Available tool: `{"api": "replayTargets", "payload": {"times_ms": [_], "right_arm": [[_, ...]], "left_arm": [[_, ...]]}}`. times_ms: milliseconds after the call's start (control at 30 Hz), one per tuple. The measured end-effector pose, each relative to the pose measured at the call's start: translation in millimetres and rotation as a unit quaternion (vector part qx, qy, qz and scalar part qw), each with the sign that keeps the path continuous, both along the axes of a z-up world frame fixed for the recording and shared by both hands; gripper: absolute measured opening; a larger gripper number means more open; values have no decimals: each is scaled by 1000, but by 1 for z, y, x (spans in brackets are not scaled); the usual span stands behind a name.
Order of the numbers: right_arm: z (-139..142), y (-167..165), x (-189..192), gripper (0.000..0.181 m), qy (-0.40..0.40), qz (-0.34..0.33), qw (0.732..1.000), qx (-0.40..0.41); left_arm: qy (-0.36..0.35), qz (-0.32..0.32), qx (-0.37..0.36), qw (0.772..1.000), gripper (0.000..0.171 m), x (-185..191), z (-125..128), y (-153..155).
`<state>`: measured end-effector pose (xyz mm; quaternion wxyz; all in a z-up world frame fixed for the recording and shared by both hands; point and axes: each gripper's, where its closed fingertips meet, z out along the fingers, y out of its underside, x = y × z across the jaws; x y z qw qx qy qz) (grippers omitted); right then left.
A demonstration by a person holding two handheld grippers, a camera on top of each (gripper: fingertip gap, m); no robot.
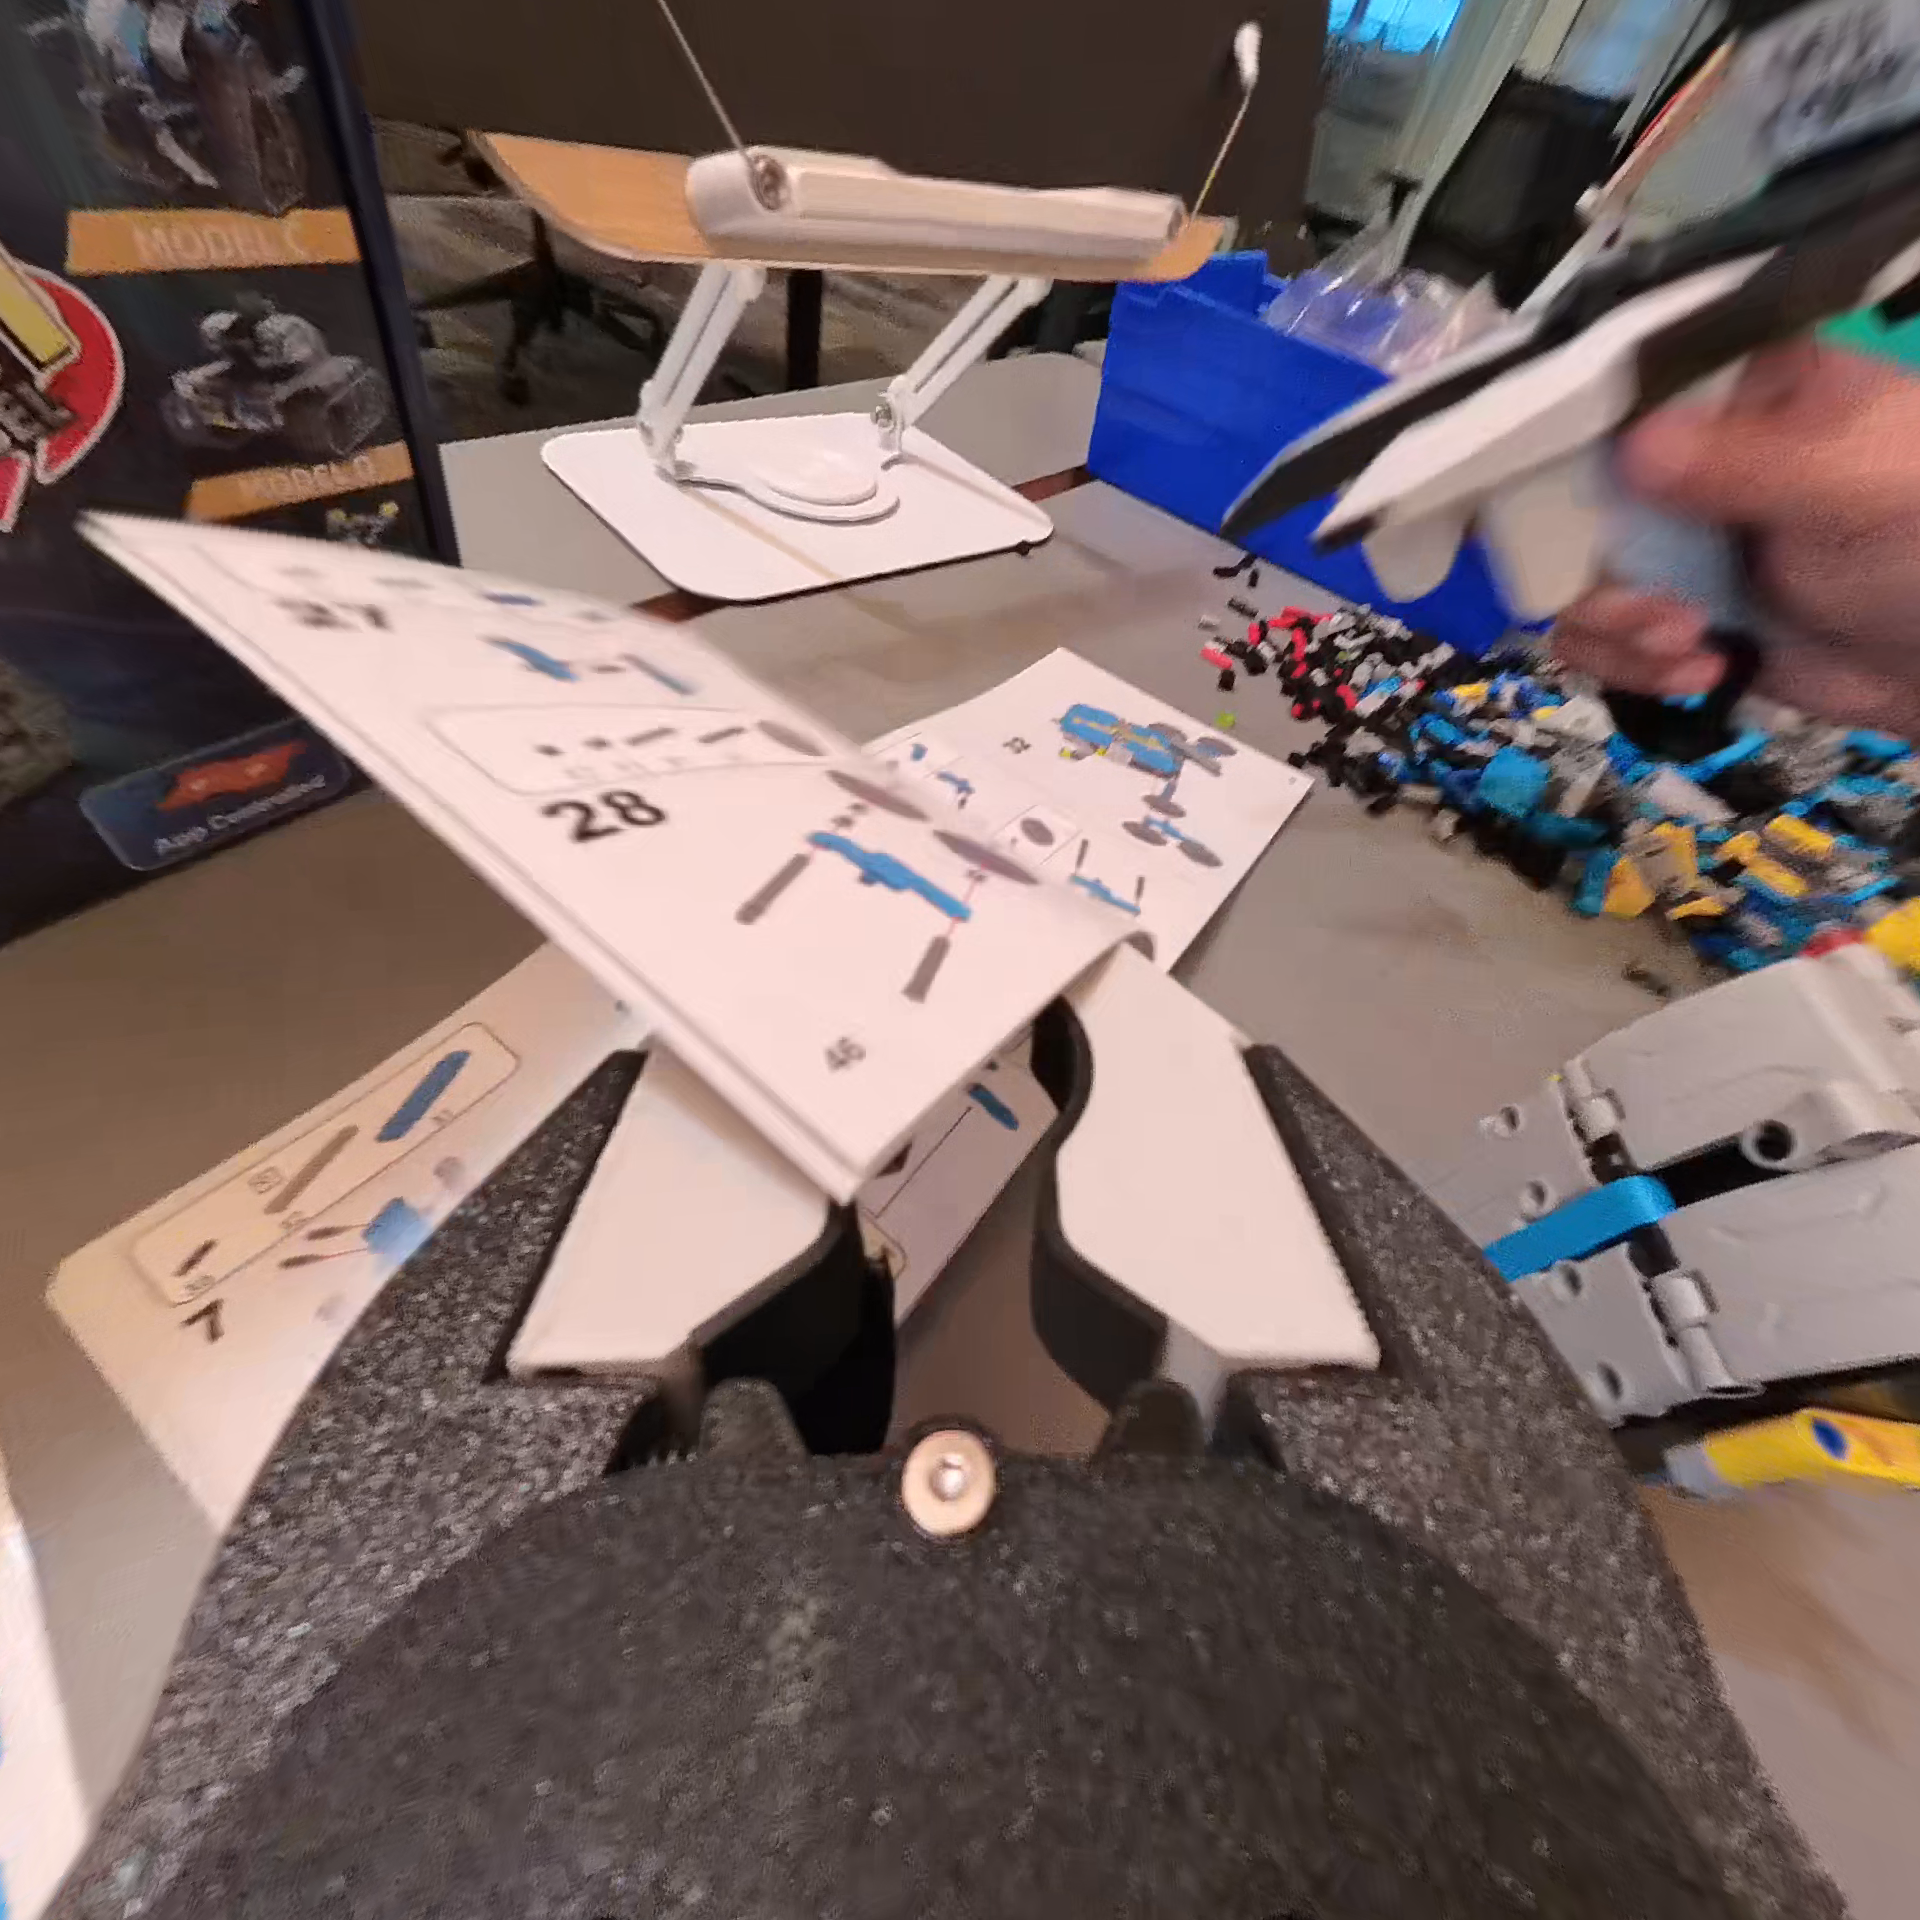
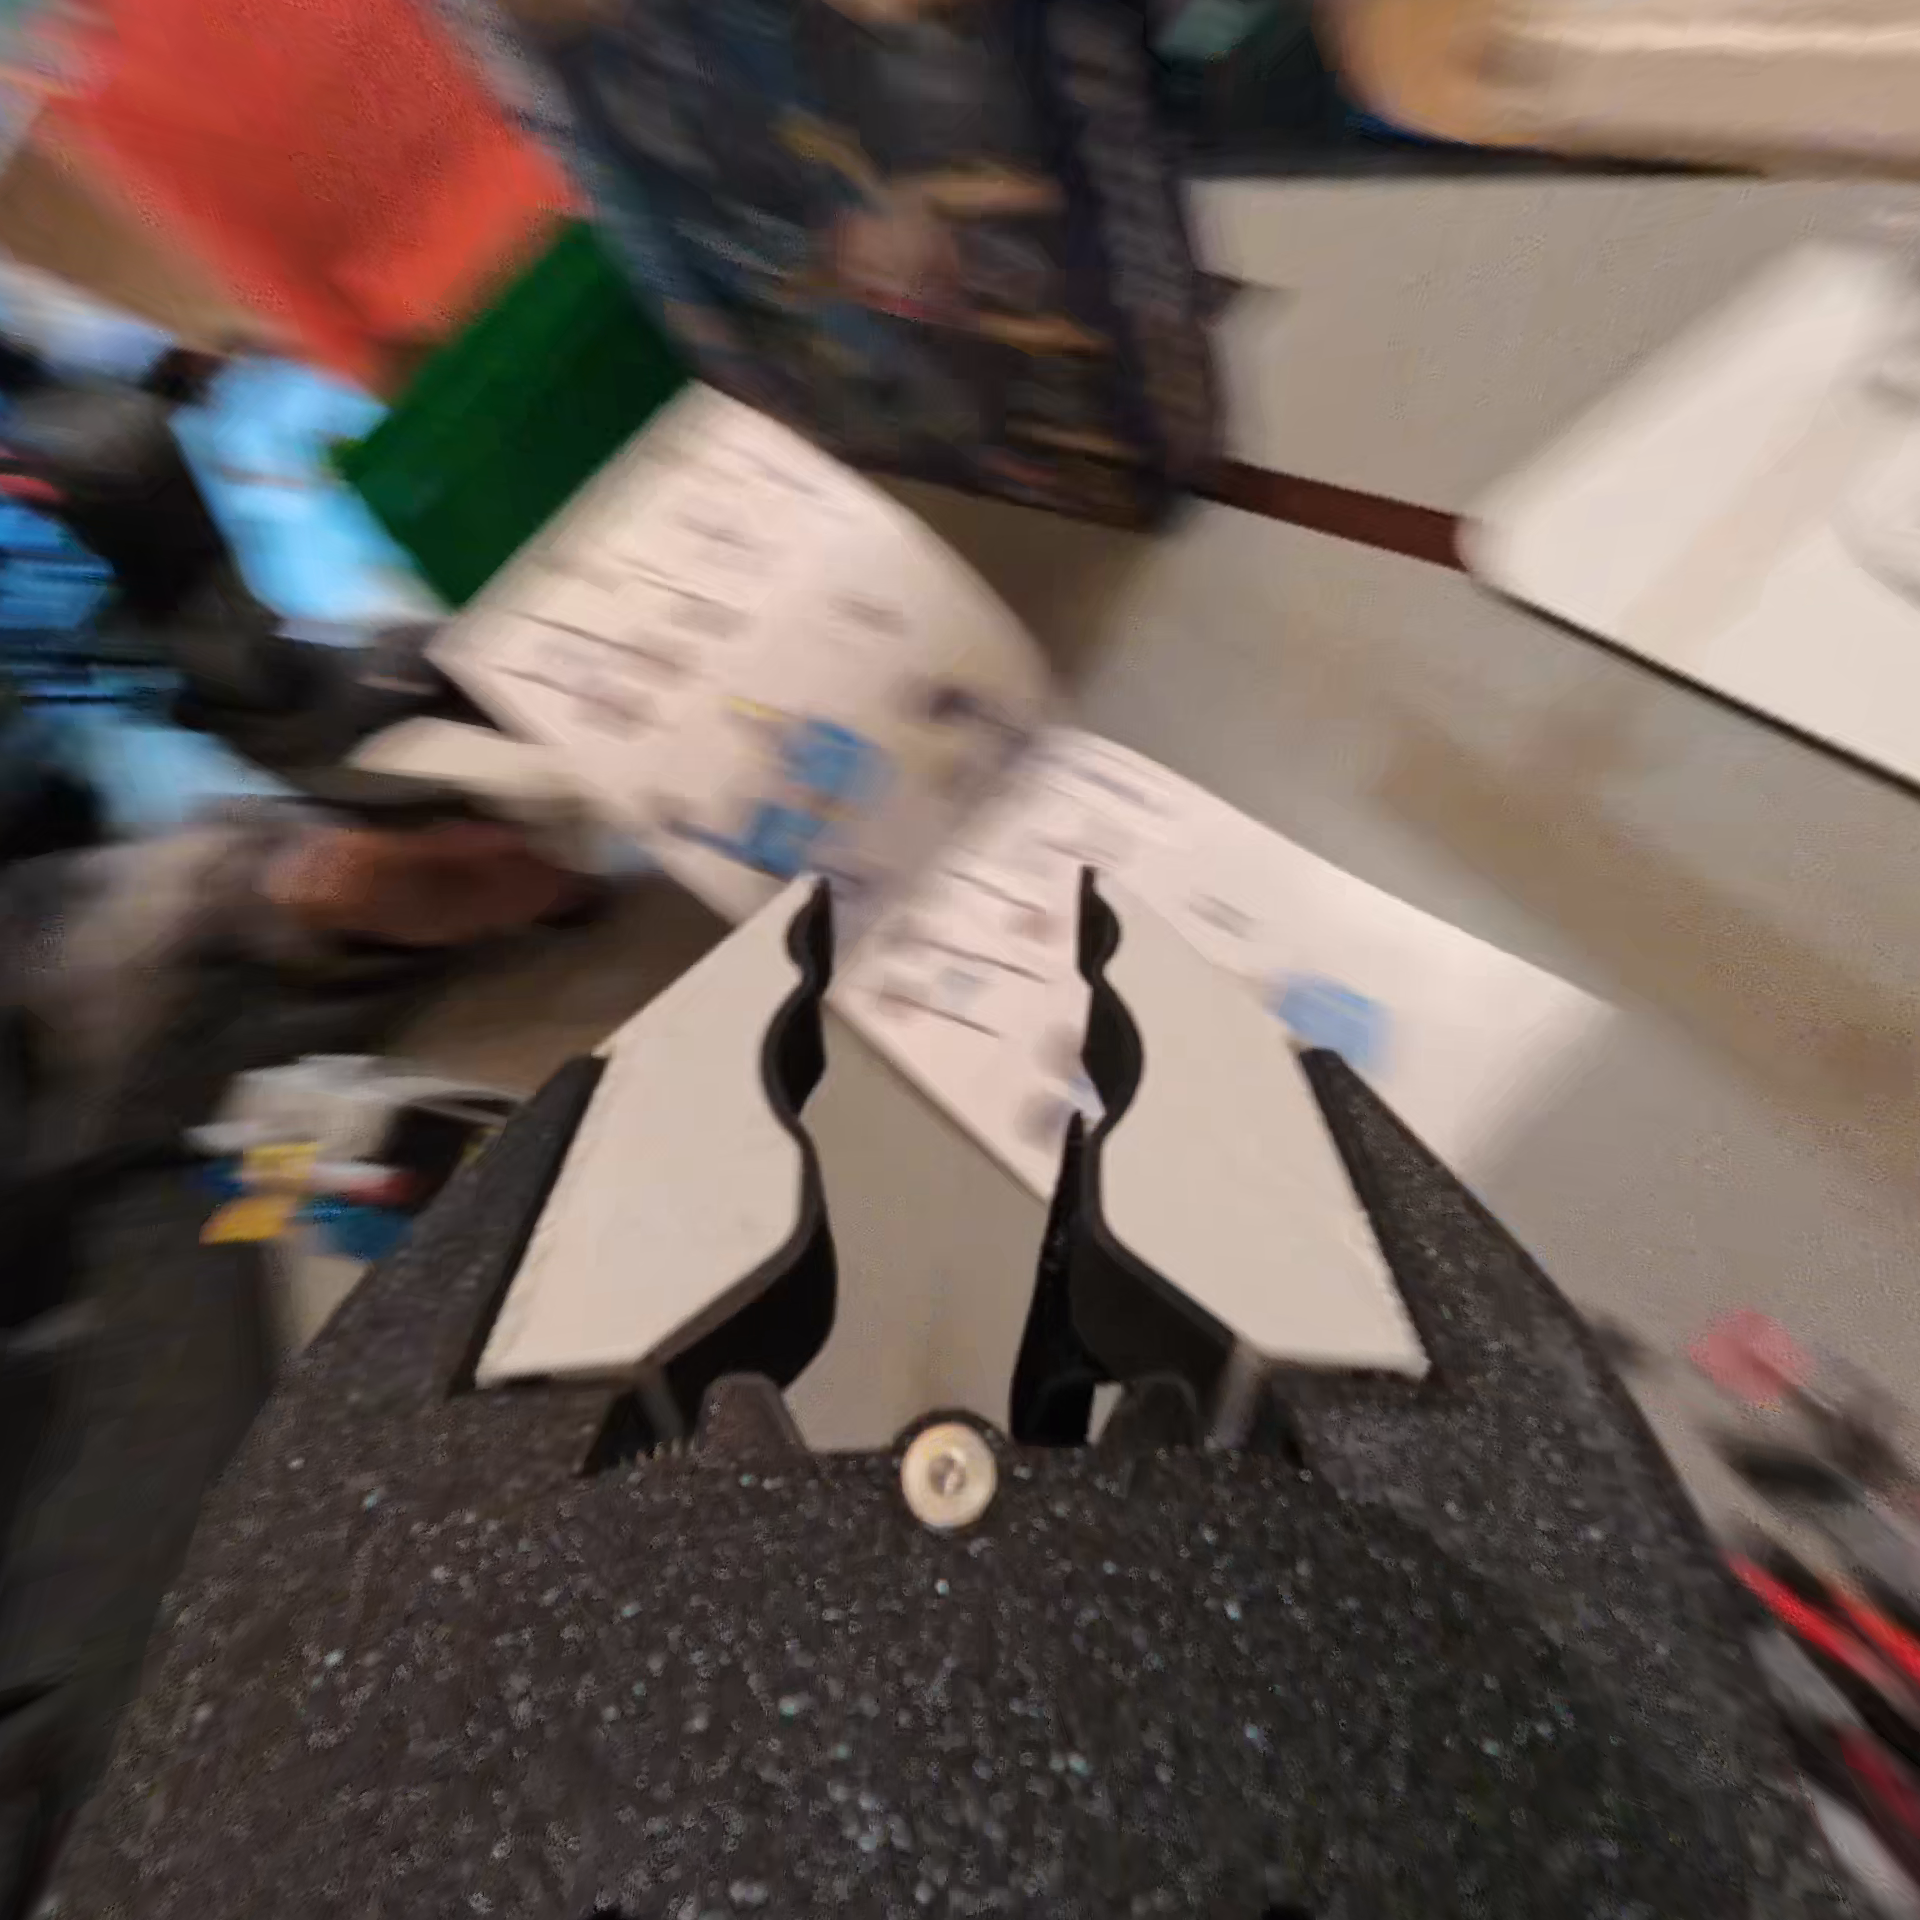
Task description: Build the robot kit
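An open instruction booklet lies on the grey table. My left gripper is at its near edge with the jaws apart. A raised sheaf of pages rests across the left finger and hides both tips; the right finger sits beside the page edge. My right gripper is open and empty, in the air above the booklet, and this view is heavily blurred. It also shows at the upper right of the left wrist view, held by a hand.
A pile of small blue, black, red and yellow building pieces lies to the right. A grey built assembly with a blue strap is at near right. A blue bin, a white folding stand and a dark printed box stand behind.
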<state>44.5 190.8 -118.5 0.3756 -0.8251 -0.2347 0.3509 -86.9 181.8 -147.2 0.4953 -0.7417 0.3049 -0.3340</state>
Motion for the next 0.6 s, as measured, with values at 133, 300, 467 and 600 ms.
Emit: {"api": "replayTargets", "payload": {"times_ms": [133,300,467,600], "right_arm": [[-68,2,49,31,-138,-52,987,-65],[-94,7,50,17,-239,-55,968,-50],[-102,5,80,13,-260,-91,958,-80],[-103,-3,126,12,-332,-137,930,-83]], "left_arm": [[-51,1,-19,999,0,-5,9,2],[-61,7,-28,998,0,-14,9,6],[-71,11,-39,997,0,-19,9,10],[-72,11,-41,996,0,-20,9,10]]}}
